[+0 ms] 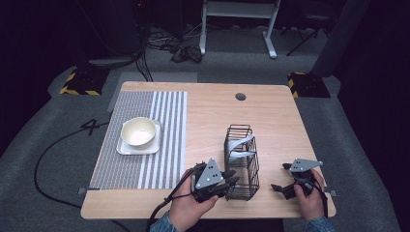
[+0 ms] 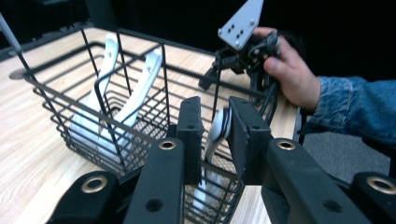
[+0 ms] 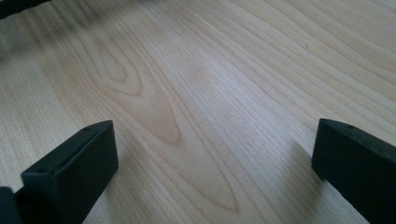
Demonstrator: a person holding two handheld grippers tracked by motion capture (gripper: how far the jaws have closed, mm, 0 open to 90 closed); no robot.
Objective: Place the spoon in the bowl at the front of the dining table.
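White spoon (image 2: pixel 218 133) pinched between left gripper (image 2: pixel 215 135) jaws inside wire basket (image 2: pixel 60 100), right gripper (image 3: pixel 212 154) jaws wide apart over bare table (image 3: pixel 196 70)

wire basket (image 1: pixel 241 162) between claws, bare table (image 1: pixel 280 121) beyond

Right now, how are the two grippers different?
The left gripper has its jaws closed in on a white utensil at the black wire basket; the right gripper has jaws wide apart with nothing between them. The left reaches into the basket's near end; the right rests over bare wooden table, apart from the basket. Both have black jaws and are hand-held.
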